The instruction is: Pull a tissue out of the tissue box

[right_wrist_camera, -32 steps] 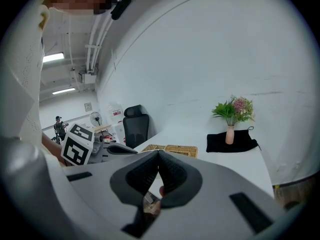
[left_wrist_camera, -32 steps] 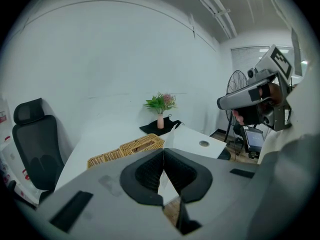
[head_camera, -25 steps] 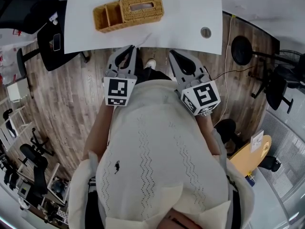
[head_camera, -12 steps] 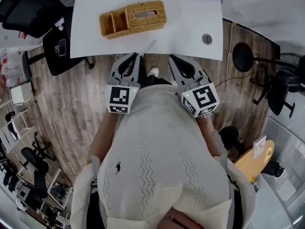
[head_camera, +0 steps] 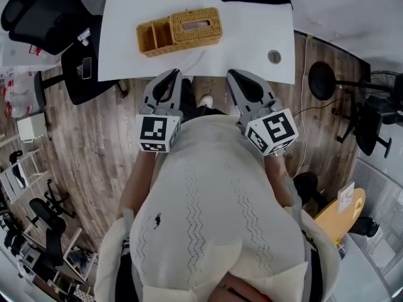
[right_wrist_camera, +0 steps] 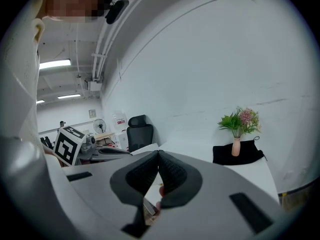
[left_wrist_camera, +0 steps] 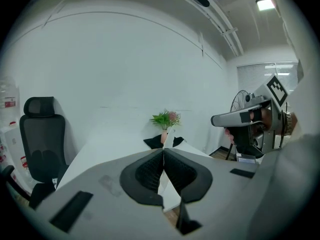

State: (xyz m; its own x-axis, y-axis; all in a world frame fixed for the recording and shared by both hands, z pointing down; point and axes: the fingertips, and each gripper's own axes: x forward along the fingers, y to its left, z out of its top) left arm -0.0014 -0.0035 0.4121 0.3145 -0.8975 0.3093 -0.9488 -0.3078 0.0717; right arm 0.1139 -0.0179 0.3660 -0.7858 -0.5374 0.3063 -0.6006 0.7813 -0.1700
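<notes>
Tissue box (head_camera: 196,26) upper centre on worktop (head_camera: 264,24), long axis left-right; left gripper (head_camera: 174,75) and right gripper (head_camera: 232,75) lie below it, fingers clenched empty; I judge left marginally nearer.

Black office chair (head_camera: 38,14) left of white table (head_camera: 252,36), perhaps a fan (head_camera: 322,80) at right.

Wicker tissue box (head_camera: 195,25) on white table (head_camera: 252,39), left gripper (head_camera: 170,75) and right gripper (head_camera: 235,76) at table's near edge
</notes>
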